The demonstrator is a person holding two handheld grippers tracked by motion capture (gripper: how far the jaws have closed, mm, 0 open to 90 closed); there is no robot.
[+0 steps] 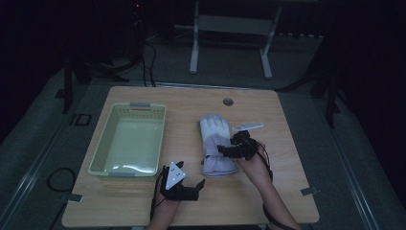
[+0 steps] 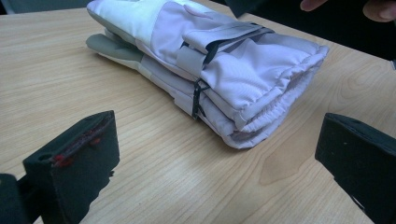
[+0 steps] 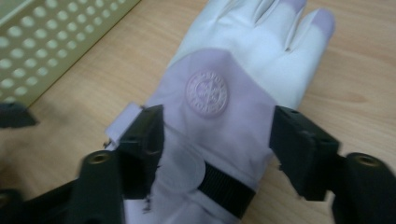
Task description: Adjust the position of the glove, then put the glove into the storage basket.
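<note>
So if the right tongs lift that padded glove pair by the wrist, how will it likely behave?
The glove pair looks padded and soft, so it would probably sag at both ends rather than stay flat. Two gloves lie stacked, joined by a small clip; the lower one may dangle. The right tongs straddle the wrist with jaws open; the smooth fabric might slip.

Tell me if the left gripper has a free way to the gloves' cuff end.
Probably yes: the left gripper sits open, the cuff end of the gloves faces it, and bare table lies between.
</note>
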